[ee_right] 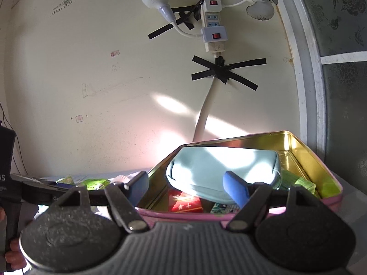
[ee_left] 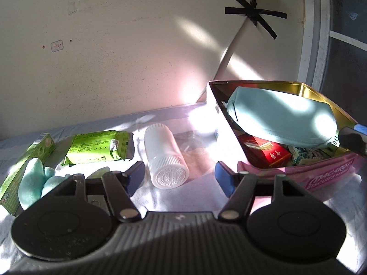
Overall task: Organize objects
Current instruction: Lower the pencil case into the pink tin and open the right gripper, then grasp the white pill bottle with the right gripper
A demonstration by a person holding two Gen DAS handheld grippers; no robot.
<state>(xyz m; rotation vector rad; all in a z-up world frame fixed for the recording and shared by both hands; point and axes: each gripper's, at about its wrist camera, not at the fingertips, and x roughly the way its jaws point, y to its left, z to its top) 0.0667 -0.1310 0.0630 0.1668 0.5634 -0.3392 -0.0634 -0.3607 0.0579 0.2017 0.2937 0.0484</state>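
— Cream wall behind, white cloth under. Left tool?
— Spread wide, empty, w/ white bottle lying between tips.
— Right tool?
— Spread too, over pink tin; blue pouch inside.

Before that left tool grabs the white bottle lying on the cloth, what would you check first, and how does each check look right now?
1. Left tool open: ok, its fingers stand apart, nothing between them.
2. White bottle lined up: ok, it lies on its side between and just ahead of the fingers.
3. Space beside the bottle: ok, the green packet lies apart on its left.
4. Room in the pink tin: not ok, the blue pouch covers most of it and rides above the rim.
5. Right tool out of the way: cannot tell; it is open, at the tin's front wall.
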